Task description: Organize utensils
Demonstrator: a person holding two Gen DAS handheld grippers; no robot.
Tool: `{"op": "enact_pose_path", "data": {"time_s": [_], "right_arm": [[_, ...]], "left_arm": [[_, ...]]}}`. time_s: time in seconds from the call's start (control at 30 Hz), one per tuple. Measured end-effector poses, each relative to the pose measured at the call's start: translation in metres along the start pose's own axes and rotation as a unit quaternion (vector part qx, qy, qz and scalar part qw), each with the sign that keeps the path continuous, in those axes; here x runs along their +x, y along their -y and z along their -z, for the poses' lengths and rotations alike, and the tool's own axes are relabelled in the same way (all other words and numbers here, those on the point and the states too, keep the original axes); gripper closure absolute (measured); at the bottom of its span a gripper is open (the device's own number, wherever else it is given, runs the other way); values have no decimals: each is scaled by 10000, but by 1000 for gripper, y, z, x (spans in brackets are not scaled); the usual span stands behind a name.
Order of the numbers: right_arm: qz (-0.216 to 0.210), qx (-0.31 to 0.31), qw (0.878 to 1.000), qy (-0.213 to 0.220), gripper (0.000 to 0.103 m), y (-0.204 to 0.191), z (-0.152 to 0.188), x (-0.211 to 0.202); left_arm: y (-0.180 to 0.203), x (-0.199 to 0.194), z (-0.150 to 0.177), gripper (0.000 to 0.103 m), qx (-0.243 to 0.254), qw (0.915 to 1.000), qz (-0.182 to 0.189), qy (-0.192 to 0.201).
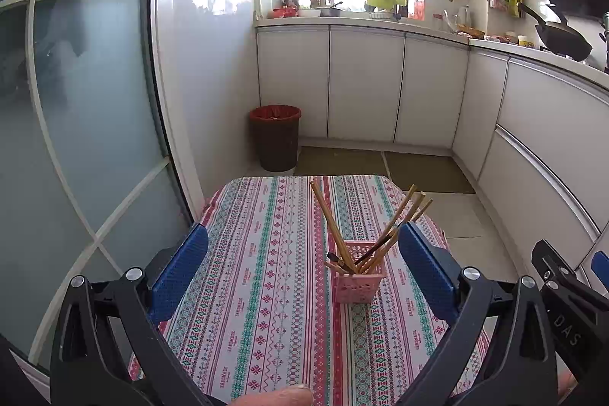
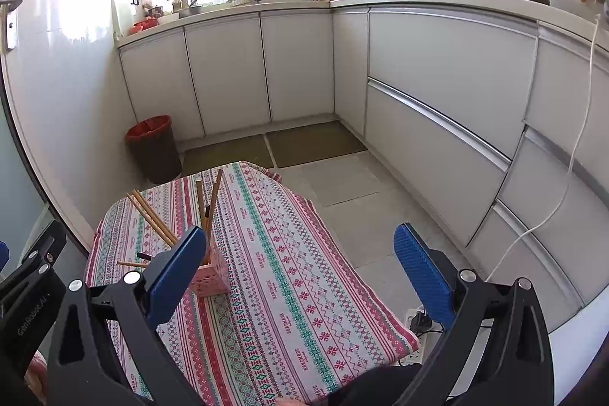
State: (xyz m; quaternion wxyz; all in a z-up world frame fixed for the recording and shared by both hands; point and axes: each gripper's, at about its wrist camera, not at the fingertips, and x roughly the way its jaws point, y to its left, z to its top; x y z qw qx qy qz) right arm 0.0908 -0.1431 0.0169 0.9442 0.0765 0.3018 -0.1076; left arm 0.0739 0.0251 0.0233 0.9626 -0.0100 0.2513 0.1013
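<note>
Left wrist view: one table under a striped tablecloth carries one pink slotted holder, standing right of centre, probably so either tool can reach it. Roughly eight wooden chopsticks lean fanned in it, ends up for easy picking. The left gripper and the right gripper hang spread wide, pinching nothing.
</note>
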Motion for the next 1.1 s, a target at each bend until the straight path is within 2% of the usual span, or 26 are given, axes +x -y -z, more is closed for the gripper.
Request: {"op": "enact_pose_path", "data": {"time_s": [0.43,0.8,1.1], "right_arm": [[0,-32,10000,-51,7,-2,2,3],[-19,-39,9999,-96,7,-4,3,5],[19,-5,10000,-83,7,-3,2,6]], "left_arm": [[1,2,0,7,-1,10000,29,-55],[7,-2,5,8,188,9993,241,215],[7,2,5,7,239,9996,163,57]]}}
